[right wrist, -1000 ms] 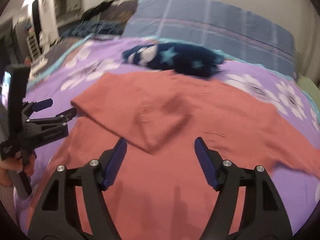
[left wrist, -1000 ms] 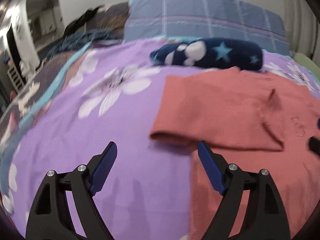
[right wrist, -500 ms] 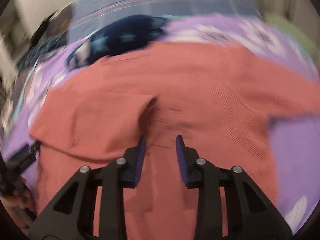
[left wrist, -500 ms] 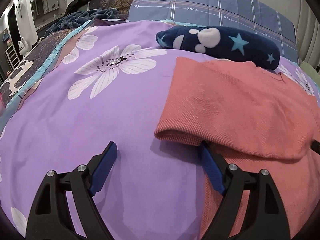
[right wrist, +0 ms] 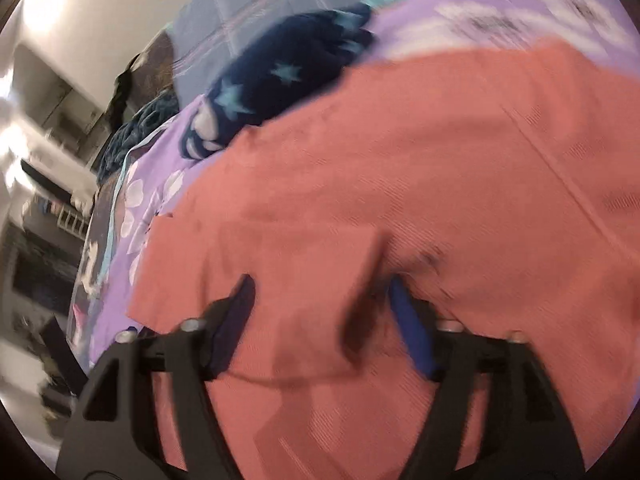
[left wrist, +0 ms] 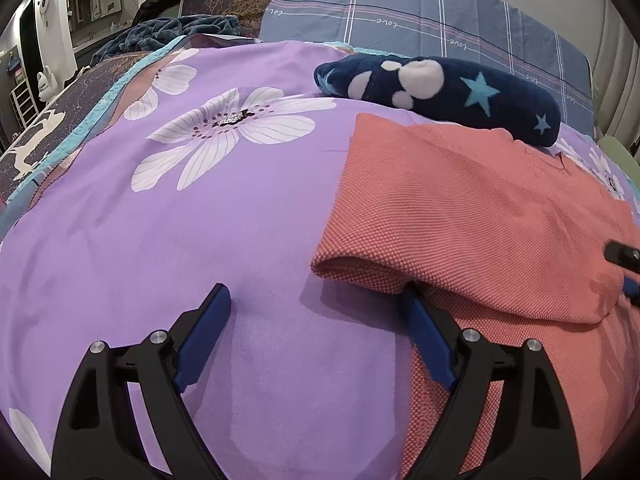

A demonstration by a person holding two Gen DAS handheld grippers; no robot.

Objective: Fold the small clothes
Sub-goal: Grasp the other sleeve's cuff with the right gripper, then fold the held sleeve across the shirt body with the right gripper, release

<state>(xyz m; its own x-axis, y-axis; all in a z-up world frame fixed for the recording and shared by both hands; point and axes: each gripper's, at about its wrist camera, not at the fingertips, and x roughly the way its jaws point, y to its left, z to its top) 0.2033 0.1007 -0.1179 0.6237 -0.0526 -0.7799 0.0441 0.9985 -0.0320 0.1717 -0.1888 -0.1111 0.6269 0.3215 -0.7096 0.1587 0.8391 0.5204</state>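
A salmon-red knit top (left wrist: 460, 208) lies on the purple flowered bedspread (left wrist: 208, 208), its left side folded over onto the body. My left gripper (left wrist: 316, 312) is open, low over the bedspread at the fold's near left corner; its right finger (left wrist: 424, 332) sits under the folded edge. In the blurred right wrist view the same top (right wrist: 420, 168) fills the frame. My right gripper (right wrist: 320, 304) is open, with the edge of the folded flap (right wrist: 280, 272) between its fingers. Its tip shows at the left wrist view's right edge (left wrist: 624, 256).
A navy plush roll with stars (left wrist: 440, 92) lies just beyond the top, also in the right wrist view (right wrist: 280, 80). A blue plaid pillow (left wrist: 420, 12) and a dark blanket (left wrist: 168, 36) sit at the head of the bed. Room furniture stands far left.
My left gripper moved forward to the fold's corner and stayed open. My right gripper narrowed, then opened wide again, swinging in close over the folded flap.
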